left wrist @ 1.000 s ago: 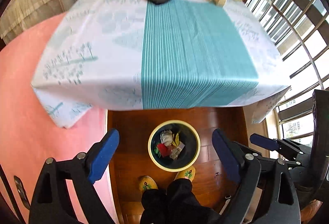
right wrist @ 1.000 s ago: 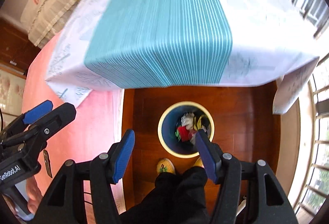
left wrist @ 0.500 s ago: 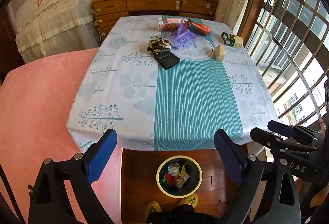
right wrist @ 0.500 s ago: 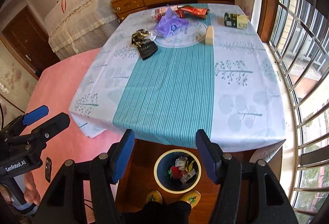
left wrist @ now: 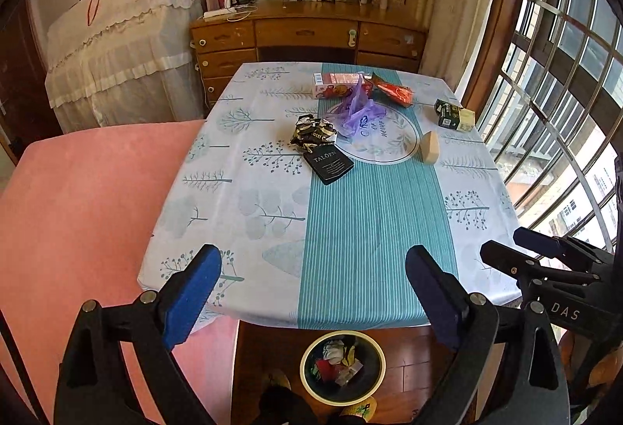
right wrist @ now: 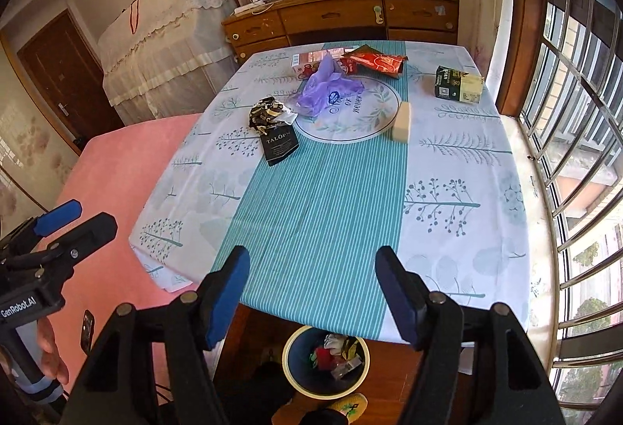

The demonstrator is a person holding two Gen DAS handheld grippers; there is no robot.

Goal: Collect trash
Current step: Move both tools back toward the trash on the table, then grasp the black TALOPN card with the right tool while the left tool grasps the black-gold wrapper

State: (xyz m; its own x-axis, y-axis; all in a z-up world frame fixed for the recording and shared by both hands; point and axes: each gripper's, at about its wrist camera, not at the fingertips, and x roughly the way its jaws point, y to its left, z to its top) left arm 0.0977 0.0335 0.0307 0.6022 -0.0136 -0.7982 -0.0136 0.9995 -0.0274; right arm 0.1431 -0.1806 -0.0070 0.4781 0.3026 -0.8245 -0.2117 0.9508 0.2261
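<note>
Trash lies on the far half of the clothed table (left wrist: 350, 230): a black TALOPN packet (left wrist: 329, 162), a crumpled dark wrapper (left wrist: 311, 133), a purple plastic bag (left wrist: 358, 109), a red snack bag (left wrist: 393, 92), a pink box (left wrist: 335, 82), a green carton (left wrist: 453, 115) and a beige block (left wrist: 429, 148). A yellow-rimmed bin (left wrist: 342, 364) with trash in it stands on the floor below the table's near edge. My left gripper (left wrist: 311, 292) and right gripper (right wrist: 313, 292) are both open and empty, above the near edge. The packet (right wrist: 279, 144) and bin (right wrist: 326, 360) show in the right wrist view too.
A pink bed (left wrist: 78, 210) lies left of the table. A wooden dresser (left wrist: 307, 39) and a covered cabinet (left wrist: 124, 55) stand behind it. Barred windows (left wrist: 564, 94) run along the right. The person's slippered feet (right wrist: 342, 407) are by the bin.
Both grippers have tilted up from looking down at the bin to looking across the table. Both stayed open and empty.
</note>
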